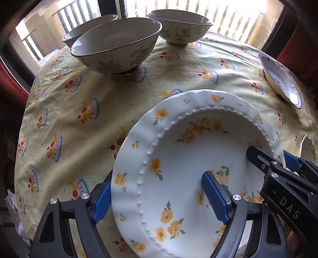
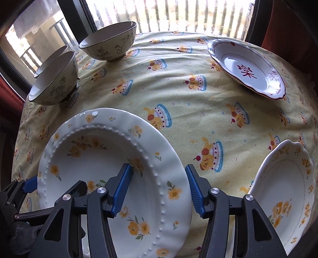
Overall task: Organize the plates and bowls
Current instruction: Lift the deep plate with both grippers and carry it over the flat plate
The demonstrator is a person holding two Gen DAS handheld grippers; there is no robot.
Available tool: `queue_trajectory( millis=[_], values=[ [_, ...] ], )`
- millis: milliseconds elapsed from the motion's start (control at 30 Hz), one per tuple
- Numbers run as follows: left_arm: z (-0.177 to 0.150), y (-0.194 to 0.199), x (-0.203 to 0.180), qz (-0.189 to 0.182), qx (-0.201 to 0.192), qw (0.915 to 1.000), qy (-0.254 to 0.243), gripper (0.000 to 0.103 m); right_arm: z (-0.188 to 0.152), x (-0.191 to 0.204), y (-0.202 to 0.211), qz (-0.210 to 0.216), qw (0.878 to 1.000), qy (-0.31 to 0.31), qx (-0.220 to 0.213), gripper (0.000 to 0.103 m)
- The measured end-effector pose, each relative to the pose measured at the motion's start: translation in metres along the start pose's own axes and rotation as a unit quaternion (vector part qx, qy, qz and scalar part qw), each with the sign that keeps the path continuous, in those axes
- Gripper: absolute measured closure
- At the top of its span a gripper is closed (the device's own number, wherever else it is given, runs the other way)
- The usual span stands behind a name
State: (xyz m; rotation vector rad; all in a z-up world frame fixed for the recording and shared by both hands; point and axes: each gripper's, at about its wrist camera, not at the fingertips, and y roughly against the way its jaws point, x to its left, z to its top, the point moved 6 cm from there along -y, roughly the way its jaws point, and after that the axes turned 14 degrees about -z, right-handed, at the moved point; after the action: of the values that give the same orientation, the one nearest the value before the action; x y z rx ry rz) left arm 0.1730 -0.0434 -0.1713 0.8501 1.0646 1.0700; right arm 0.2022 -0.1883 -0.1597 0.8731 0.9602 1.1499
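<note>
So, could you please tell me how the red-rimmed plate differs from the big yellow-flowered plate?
The red-rimmed plate bears a red character and sits untouched at the far right; the yellow-flowered plate has a beaded ring, lies nearest, and both grippers straddle its rim. It also looks larger, though nearness exaggerates that. Both are white with scalloped edges.

Each tool (image 1: pixel 159 196) has black triangular-cutout arms, ribbed blue pads (image 2: pixel 121 190), silver screws, and white "DAS" lettering.

Left wrist view: looks steeply down and forward from close above the left rim of the yellow-flowered plate (image 1: pixel 178 168), facing the window (image 1: pixel 198 13).
Right wrist view: same facing, close above that plate's right rim.
Shared: the plate, the three bowls beyond it, the red-trimmed plate (image 2: pixel 248 69) far right of it.
</note>
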Motion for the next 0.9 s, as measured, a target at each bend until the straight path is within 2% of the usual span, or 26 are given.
queue_trajectory(
  millis=[433, 633, 900],
  values=[
    [0.0, 0.026, -0.014, -0.035, 0.007, 0.999, -0.025, 0.021, -0.012, -0.01, 0.033, -0.027, 0.999, -0.041, 0.01, 0.044],
    [0.0, 0.042, -0.035, -0.035, -0.009, 0.9986, -0.038, 0.021, -0.018, -0.03, 0.054, -0.032, 0.998, -0.061, -0.002, 0.044],
    [-0.008, 0.054, -0.08, -0.028, -0.031, 0.9989, -0.02, 0.021, -0.02, -0.071, 0.071, -0.019, 0.998, -0.058, -0.016, 0.044]
  ],
)
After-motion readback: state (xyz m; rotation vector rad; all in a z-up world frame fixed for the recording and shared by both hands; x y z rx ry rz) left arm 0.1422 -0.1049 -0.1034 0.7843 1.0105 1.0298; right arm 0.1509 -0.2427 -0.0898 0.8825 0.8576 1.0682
